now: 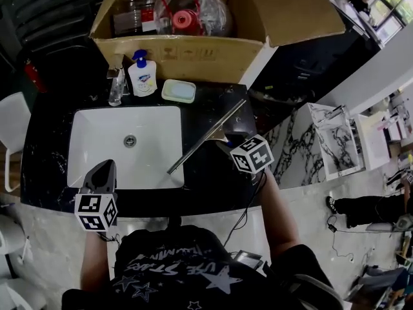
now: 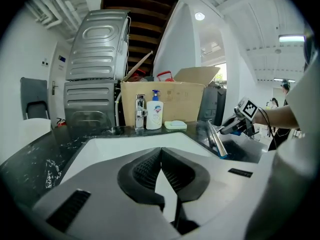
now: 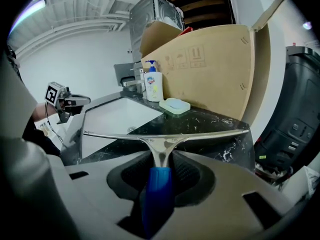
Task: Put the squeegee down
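squeegee [image 1: 206, 136] is clamped in the right gripper [image 3: 161, 159]: the jaws close on its blue handle, and the metal blade lies crosswise just ahead of them. seen from the head view, the blade slants from 7 o'clock up to 1 o'clock over the black counter [image 1: 210, 187], along the 3 o'clock edge of the white sink [image 1: 103, 137]. whether it touches the stone i cannot tell. left gripper [image 2: 160, 151] hangs at the sink's 7 o'clock corner, jaws together with nothing between them. at the sink's 12 o'clock side a faucet [image 1: 117, 82], a soap bottle [image 1: 142, 76] and a pale green soap dish [image 1: 179, 90] stand in a row. an open cardboard box [image 1: 193, 55] sits just behind them.
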A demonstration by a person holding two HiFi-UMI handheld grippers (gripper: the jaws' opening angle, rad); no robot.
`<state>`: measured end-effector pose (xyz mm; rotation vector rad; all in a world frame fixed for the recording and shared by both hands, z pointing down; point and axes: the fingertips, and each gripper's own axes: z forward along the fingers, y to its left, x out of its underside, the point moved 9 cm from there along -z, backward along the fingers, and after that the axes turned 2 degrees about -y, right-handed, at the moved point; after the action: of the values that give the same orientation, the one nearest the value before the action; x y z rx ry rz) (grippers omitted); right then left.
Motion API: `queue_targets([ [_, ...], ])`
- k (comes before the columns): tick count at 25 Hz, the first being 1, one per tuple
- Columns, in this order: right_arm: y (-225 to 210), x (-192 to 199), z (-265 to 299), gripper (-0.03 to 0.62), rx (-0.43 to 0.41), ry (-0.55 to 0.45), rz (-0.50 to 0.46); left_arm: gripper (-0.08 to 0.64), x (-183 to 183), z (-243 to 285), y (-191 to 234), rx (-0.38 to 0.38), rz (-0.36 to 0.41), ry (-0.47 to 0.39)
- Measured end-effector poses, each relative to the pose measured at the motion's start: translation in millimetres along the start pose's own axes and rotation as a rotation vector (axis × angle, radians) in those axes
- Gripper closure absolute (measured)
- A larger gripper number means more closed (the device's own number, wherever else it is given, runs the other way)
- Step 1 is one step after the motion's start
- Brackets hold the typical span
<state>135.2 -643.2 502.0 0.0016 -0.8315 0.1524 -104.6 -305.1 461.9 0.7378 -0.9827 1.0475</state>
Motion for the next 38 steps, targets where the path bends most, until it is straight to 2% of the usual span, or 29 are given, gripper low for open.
queue_targets([
  [7, -17, 2, 9, 0.454, 0.029, 0.031, 0.035, 0.541, 3, 7, -7, -0.007, -0.011, 0.013],
  [19, -17, 7, 18, 0.453, 0.064, 0.077, 0.062, 0.541, 0, 9, -11, 0.002, 0.003, 0.003],
  [27, -8, 5, 8, 0.443, 0.115, 0.033, 0.070, 0.541, 2, -3, -6, 0.010, -0.002, -0.009],
  [31, -1, 4, -8, 0.423, 0.188, -0.012, 0.082, 0.541, 0, -9, 0, 0.034, -0.009, -0.034],
  [38, 20, -15, -52, 0.419, 0.420, -0.200, 0.123, 0.541, -5, -15, 22, 0.104, -0.002, -0.063],
])
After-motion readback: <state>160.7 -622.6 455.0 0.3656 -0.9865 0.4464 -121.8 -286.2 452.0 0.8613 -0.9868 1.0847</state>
